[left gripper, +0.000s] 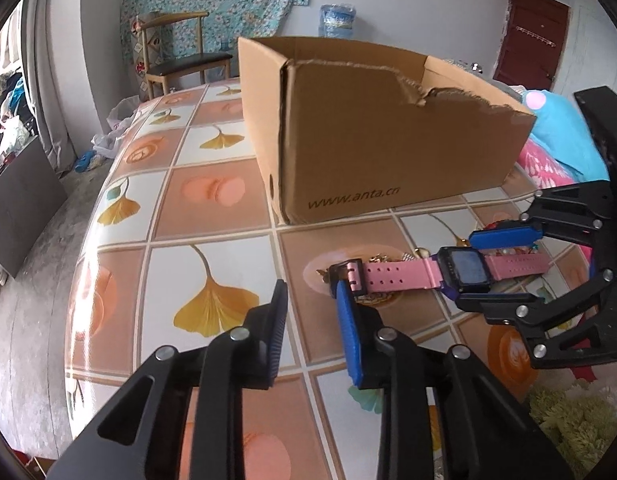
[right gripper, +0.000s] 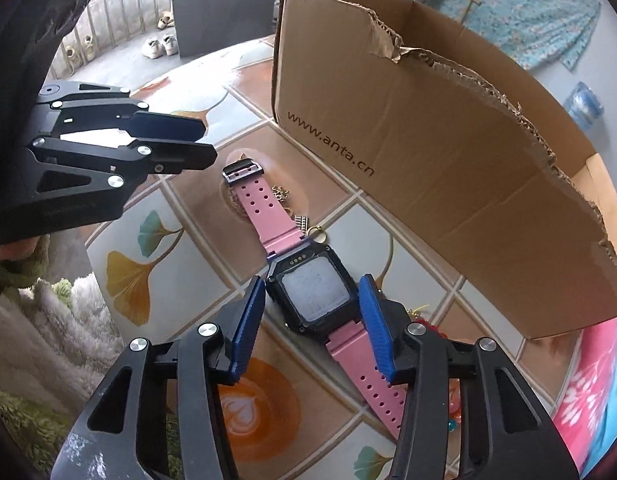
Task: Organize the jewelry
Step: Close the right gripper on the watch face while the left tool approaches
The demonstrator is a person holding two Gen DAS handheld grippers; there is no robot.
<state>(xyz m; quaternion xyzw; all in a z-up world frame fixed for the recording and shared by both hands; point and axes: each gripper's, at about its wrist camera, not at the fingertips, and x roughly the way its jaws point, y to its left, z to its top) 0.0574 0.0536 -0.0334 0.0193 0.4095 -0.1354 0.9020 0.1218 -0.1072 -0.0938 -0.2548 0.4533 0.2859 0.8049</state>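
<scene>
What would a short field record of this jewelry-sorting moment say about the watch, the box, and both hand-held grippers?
watch: pink strap, dark square face, flat on the tiled tablecloth
box: open cardboard box behind the watch, torn rim
right hand-held gripper: open, pads either side of the watch face
left hand-held gripper: open, near the buckle end
other jewelry: small gold pieces beside the strap

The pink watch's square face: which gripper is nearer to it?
Right. The right gripper straddles the pink watch's face, jaws open either side. The left gripper is open at the buckle end of the strap.
</scene>
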